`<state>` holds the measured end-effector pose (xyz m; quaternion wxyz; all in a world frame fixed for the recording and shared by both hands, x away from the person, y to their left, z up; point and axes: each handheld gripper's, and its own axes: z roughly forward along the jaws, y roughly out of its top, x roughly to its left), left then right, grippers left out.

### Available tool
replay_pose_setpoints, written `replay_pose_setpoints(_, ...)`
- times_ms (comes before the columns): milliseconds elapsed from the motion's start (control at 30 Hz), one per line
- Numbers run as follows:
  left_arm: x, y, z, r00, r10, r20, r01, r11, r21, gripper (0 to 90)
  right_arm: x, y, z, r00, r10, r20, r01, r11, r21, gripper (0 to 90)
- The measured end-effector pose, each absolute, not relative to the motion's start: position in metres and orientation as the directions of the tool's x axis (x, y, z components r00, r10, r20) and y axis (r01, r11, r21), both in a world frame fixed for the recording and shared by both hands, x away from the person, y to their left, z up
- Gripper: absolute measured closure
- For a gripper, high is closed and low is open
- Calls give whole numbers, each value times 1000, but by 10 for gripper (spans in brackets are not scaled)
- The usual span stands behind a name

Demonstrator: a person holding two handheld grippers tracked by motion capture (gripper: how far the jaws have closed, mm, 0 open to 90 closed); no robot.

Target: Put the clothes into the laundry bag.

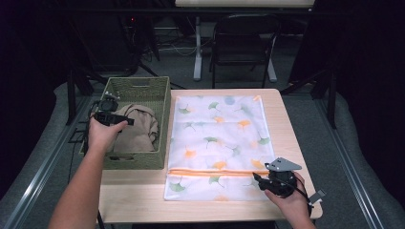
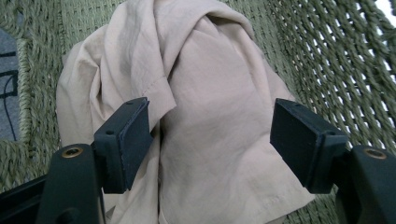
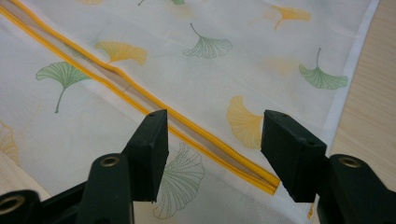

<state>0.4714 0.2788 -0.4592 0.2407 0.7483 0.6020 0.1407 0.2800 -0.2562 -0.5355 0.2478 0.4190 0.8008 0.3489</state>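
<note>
A crumpled beige garment point(image 1: 138, 126) point(image 2: 196, 116) lies in a green woven basket point(image 1: 162, 95) at the table's left. My left gripper point(image 1: 125, 120) point(image 2: 212, 140) hovers open just over the garment, its jaws on either side of a fold. A white mesh laundry bag point(image 1: 219, 138) point(image 3: 210, 60) printed with green and orange ginkgo leaves lies flat on the table's middle. Its orange zipper point(image 1: 210, 172) point(image 3: 140, 102) runs across near the front. My right gripper point(image 1: 258, 180) point(image 3: 214, 154) stands open over the zipper's right end, with nothing between its jaws.
The wooden table point(image 1: 138, 195) has bare strips at the front and right of the bag. The basket's woven wall point(image 2: 327, 60) rises close beside the garment. A black chair point(image 1: 243, 43) and a desk leg point(image 1: 197, 47) stand beyond the far edge.
</note>
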Motion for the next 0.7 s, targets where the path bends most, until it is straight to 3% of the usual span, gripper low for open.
replay_pose_setpoints(700,488,276,-479,206,977,-49,866,-158,475,280,280,-256,-536,-530,841,-105,498,409,765,414)
